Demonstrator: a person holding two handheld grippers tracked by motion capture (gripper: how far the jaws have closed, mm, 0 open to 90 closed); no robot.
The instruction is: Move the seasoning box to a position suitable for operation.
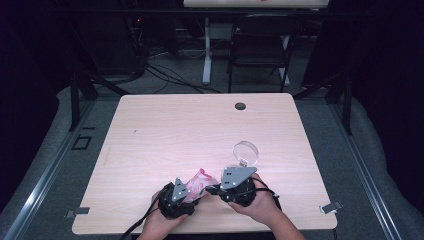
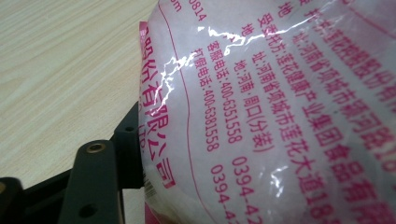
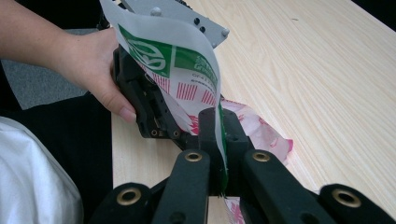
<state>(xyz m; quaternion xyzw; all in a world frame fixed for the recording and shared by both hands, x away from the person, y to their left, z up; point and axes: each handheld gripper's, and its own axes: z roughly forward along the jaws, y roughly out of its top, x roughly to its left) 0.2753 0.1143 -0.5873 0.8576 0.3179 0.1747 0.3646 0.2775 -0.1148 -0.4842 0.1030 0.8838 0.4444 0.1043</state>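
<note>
Resting near the table's (image 1: 150, 130) front edge, both grippers meet at a pink-printed plastic bag (image 1: 199, 181). The right gripper (image 3: 219, 140) has its jaws clamped shut on the bag's flat edge, which stands upright between them. The left gripper (image 1: 192, 194) has the bag's bulging body against its jaw; whether it grips cannot be told. A clear round container (image 1: 246, 152) lies just beyond the right fingers.

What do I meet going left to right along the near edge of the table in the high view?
Left gripper → pink-printed bag → right gripper. The clear round lid lies farther back, to the right.
</note>
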